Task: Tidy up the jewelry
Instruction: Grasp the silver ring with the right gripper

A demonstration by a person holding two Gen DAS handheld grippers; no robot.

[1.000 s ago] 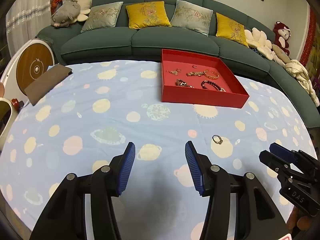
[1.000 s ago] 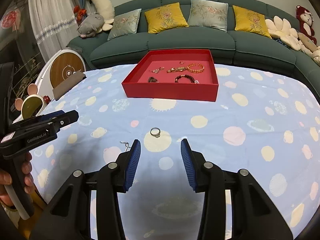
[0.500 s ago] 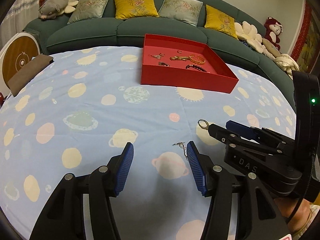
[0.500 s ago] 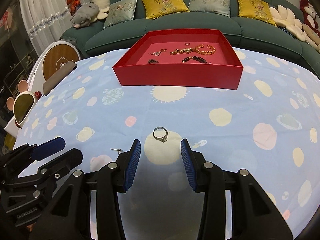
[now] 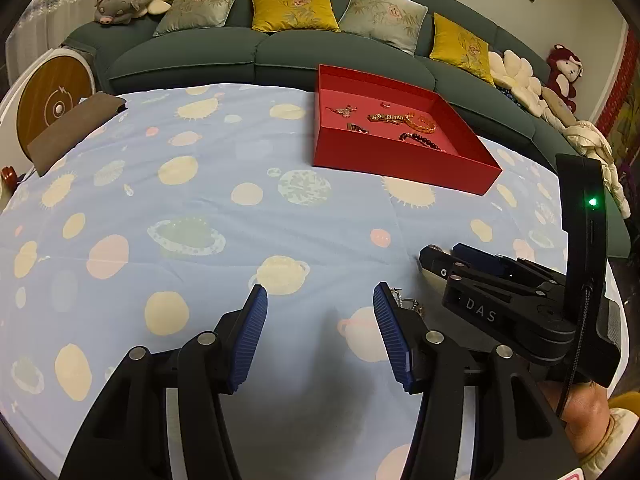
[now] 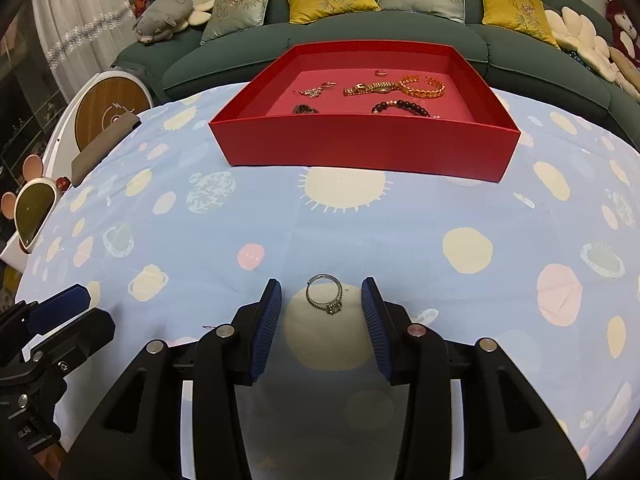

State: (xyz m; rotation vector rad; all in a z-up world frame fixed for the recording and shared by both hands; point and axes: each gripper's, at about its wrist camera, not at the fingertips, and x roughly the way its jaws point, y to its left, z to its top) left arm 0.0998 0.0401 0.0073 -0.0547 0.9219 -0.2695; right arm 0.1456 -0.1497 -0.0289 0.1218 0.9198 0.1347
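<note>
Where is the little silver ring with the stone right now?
In the right wrist view, the silver ring lies on the planet-print cloth, between the right gripper's open blue fingers, untouched.

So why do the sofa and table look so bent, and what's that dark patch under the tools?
Both views come through a fisheye lens: the sofa bows and the corners go black. Right wrist view: the right tool casts a soft shadow on the tablecloth below the sharply focused ring. Left wrist view: a similar shadow lies beneath the left tool.
</note>
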